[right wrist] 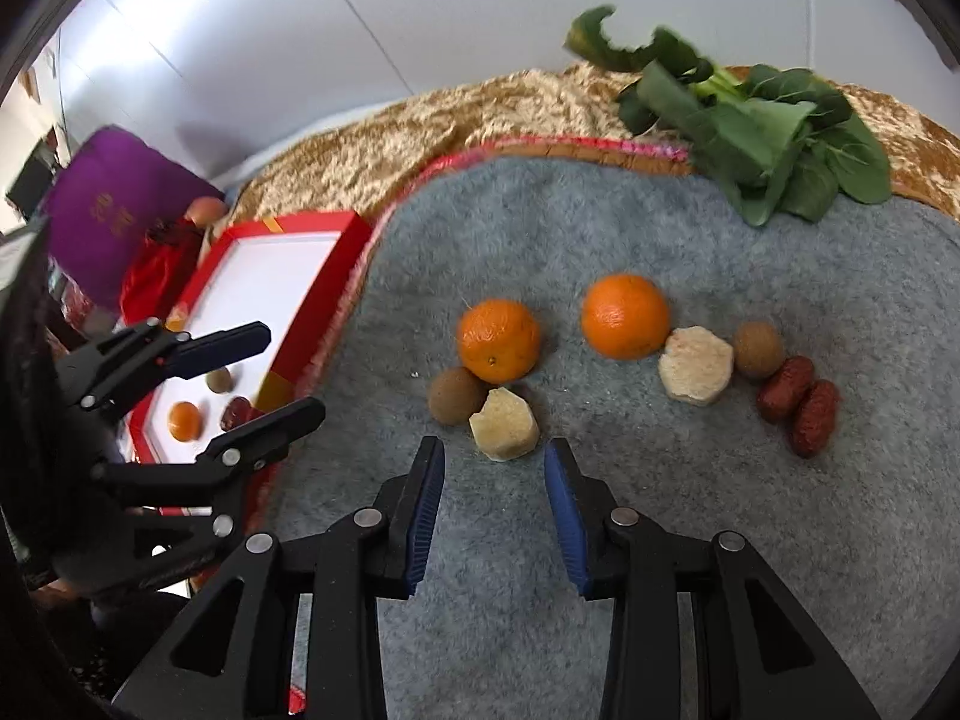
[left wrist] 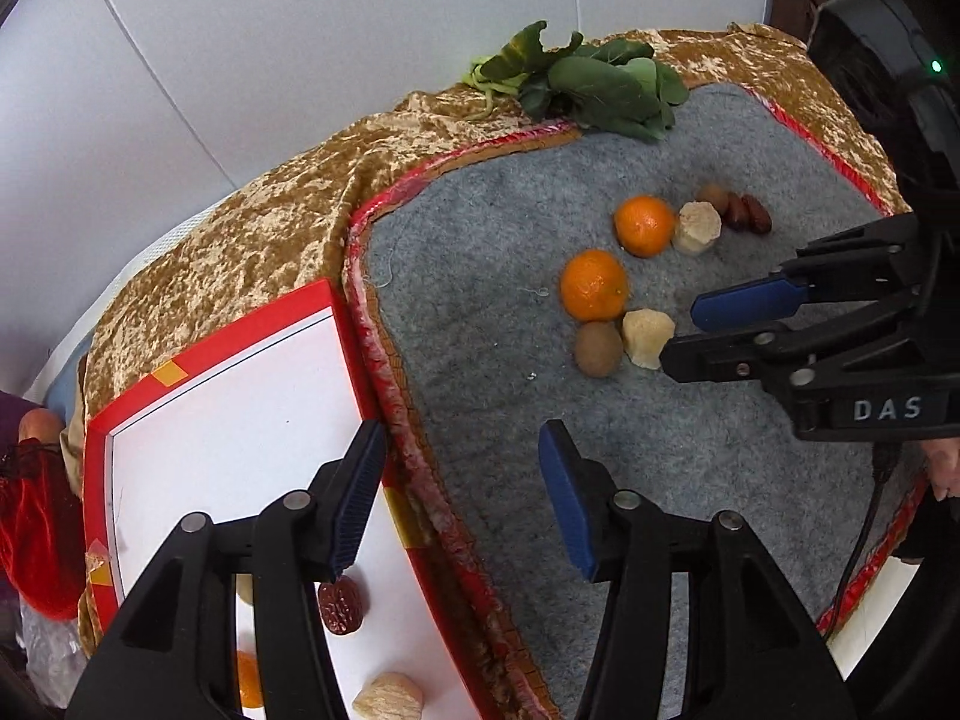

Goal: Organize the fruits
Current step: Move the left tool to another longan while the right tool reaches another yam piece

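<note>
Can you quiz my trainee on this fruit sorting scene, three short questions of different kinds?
1. True or false: the right gripper is holding an orange.
2. How many oranges lie on the grey mat?
3. Which sits in the red-rimmed tray? A: a red date; B: the leafy greens; C: a banana.

Key
1. False: its jaws are empty, above the mat.
2. Two: the left orange and the right orange.
3. A.
</note>
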`<state>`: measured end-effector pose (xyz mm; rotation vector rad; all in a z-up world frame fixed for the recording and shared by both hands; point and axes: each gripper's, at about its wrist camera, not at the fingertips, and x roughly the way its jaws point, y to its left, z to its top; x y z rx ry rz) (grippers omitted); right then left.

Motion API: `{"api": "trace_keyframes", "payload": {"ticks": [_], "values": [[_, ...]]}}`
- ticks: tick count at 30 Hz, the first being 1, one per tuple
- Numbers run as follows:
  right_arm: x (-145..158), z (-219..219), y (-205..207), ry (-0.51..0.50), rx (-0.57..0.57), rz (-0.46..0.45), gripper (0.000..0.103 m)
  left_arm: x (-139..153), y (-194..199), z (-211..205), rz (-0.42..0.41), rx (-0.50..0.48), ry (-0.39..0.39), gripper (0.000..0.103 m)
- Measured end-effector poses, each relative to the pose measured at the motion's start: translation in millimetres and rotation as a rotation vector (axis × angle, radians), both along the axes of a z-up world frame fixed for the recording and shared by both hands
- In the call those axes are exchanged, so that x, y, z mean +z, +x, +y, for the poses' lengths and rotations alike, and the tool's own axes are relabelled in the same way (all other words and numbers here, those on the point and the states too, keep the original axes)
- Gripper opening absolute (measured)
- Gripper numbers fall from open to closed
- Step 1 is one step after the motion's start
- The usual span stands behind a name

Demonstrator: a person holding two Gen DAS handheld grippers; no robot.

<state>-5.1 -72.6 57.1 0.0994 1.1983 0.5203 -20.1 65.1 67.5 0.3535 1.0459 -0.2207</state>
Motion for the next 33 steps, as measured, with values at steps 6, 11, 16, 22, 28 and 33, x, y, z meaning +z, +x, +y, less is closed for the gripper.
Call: {"api": "trace_keyframes", "payload": {"ticks": [6,11,16,22,28,33], "values": [[-14.5,18.4,6.0,-0.071,0.031,-0.004,0.037,-0.1,-1.3,9.1,0.011,0.017,-0.029,0.052],[-18.5,31.4,7.2,-0.149,0.045,-0.043,0.037,-3.1,-2.3,3.9,0.023,-0.012,-0.029,0.052],[-16.6,22.3,5.8,-0.158,0.030,-0.038,0.027,-4.0,-0.5,-7.4,0.038,-0.042,-0.061,0.052],[-2.0,-7.6,2.9,-0.135,-0.042,-0.014,0.027,-9.2,8.1,-22.6,0.074,-0.060,-0.115,0.052],[6.2,-43.7,7.3,-0.069,-0.133,0.024,0.027,-19.7,19.1,-38.5,0.118,-0.067,-0.152,0.052],[3.7,-58.2,9.2,-0.035,-0.165,0.065,0.027,-26.0,27.3,-43.0,0.143,-0.052,-0.205,0.051]]}}
